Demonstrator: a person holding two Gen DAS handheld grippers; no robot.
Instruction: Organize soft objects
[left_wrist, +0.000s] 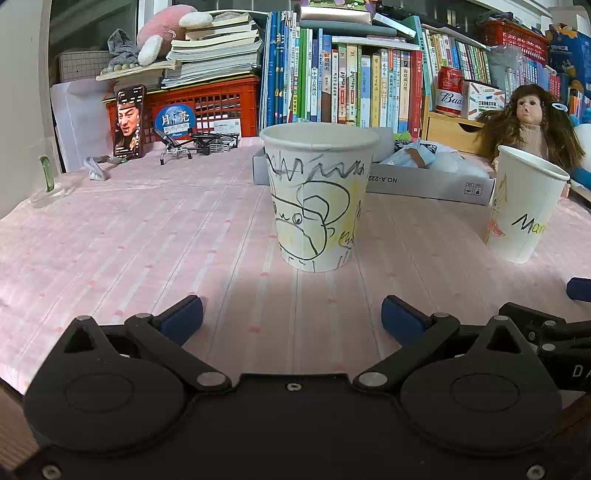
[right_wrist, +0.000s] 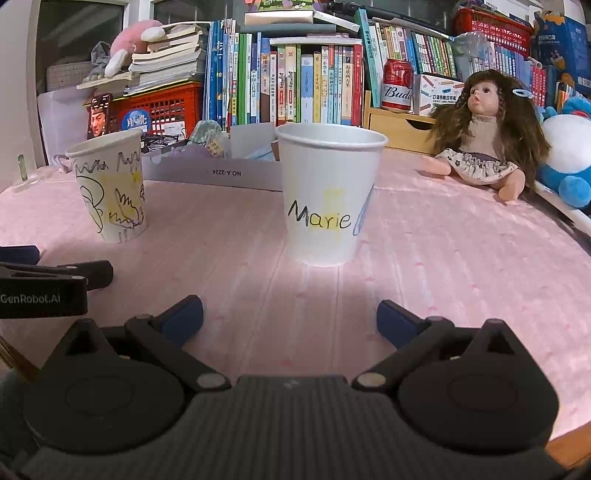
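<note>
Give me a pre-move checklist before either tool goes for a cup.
1. Left tool open and empty: ok.
2. Right tool open and empty: ok.
3. Scribbled cup upright, centred ahead of the left tool: ok.
4. Marie cup upright, centred ahead of the right tool: ok.
5. Pink cloth bare between each tool and its cup: ok.
6. Cups empty inside: cannot tell, interiors hidden.
</note>
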